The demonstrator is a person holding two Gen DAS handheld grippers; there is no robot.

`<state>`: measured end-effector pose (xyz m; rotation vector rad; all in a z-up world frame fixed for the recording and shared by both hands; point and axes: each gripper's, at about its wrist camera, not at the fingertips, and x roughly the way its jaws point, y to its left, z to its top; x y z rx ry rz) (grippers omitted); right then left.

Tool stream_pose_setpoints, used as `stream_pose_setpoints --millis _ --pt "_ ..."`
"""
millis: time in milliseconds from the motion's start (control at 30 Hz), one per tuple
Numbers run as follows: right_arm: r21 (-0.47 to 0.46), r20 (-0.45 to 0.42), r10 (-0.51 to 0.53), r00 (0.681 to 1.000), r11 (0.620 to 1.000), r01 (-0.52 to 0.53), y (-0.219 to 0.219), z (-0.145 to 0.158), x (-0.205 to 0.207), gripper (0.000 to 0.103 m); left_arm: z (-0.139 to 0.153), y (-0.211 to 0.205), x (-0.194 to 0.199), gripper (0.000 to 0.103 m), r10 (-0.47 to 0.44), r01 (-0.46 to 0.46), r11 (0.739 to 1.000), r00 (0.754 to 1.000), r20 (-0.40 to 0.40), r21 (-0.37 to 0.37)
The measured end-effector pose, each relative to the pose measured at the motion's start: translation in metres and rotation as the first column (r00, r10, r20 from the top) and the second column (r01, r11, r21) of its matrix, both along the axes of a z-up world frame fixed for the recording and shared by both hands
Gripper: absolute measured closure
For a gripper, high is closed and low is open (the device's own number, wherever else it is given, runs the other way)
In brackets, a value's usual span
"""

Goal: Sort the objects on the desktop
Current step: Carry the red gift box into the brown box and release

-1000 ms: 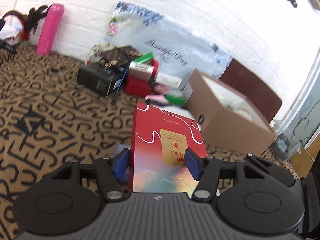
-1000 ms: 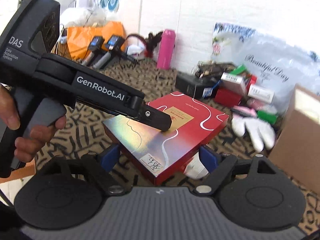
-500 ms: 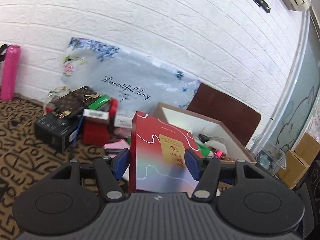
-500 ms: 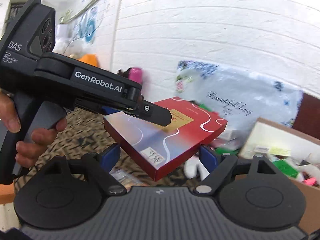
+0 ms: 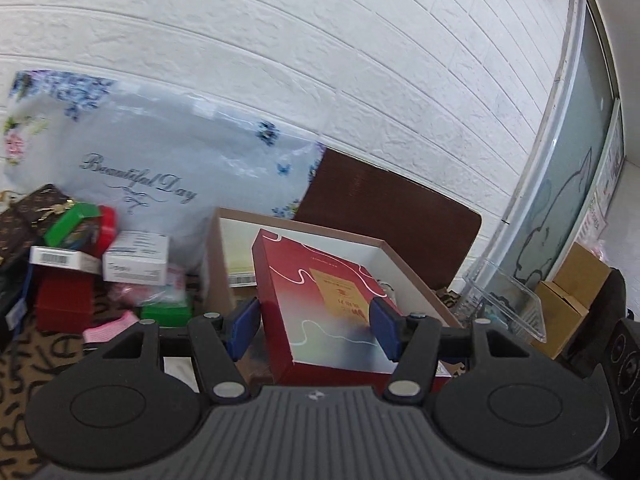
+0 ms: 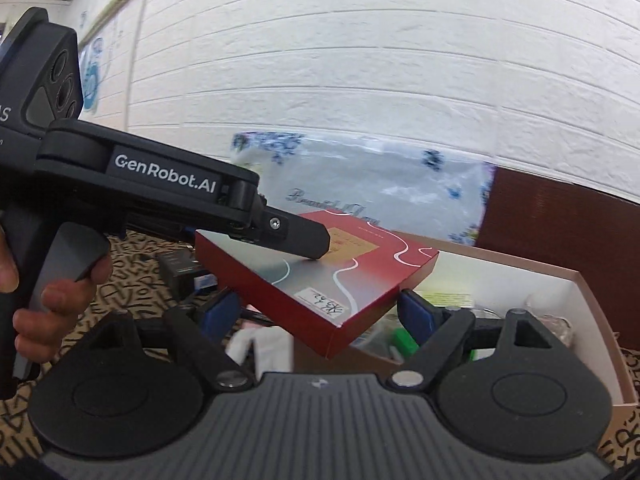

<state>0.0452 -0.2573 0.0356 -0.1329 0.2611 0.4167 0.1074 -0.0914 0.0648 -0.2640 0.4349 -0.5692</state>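
You are holding the red box (image 5: 320, 304) up in the air with both tools, just above the near end of the open carton (image 6: 596, 344), whose white inside is showing a jumble of small things. Your left tool (image 5: 314, 322) is standing about half open, its blue pads (image 5: 244, 326) pressing on the box's two long edges, so it is gripping the box across its width. Your right tool (image 6: 320, 314) is standing wider, and the box's lowest corner is hanging between its pads (image 6: 416, 318); the right-hand pad is sitting against the box edge, but whether the left-hand one is touching you cannot tell from here. In the right wrist view your left hand (image 6: 52, 300) is wrapping the black grip of the left tool, whose upper finger is lying across the box's shiny top. The box is tilting, its far end higher. Behind the carton a flowered bag (image 5: 160, 160) is leaning on the white brick wall (image 5: 320, 60), with a heap of small boxes (image 5: 100, 256) lying to its left on the patterned tabletop (image 5: 24, 364).
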Motion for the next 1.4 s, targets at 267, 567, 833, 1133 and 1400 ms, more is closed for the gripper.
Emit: stream_pose_setpoints --millis 267,567,833,1133,1400 --pt "0.014 -0.019 -0.077 0.997 0.997 0.078 -0.038 -0.002 0.048 0.020 -0.003 -0.038 0.054 0.041 -0.047 0.047 0.999 0.999 0.005 0.000" --pt "0.046 -0.102 -0.132 0.986 0.989 0.138 -0.062 -0.023 0.105 0.020 -0.029 -0.060 0.112 0.036 -0.081 0.081 0.997 0.993 -0.090 -0.001" --pt "0.016 -0.211 -0.202 0.956 0.978 0.210 -0.060 -0.039 0.121 0.012 -0.035 -0.059 0.105 0.001 -0.077 0.080 0.996 0.994 -0.077 0.047" --pt "0.019 -0.245 -0.243 0.938 0.967 0.256 -0.062 -0.035 0.117 0.010 -0.030 -0.048 0.101 0.001 -0.046 0.050 0.998 0.992 -0.118 0.032" --pt "0.053 -0.260 -0.291 0.921 0.948 0.315 -0.070 -0.026 0.101 0.009 -0.023 -0.047 0.084 0.001 -0.054 0.060 0.997 0.993 -0.110 0.054"
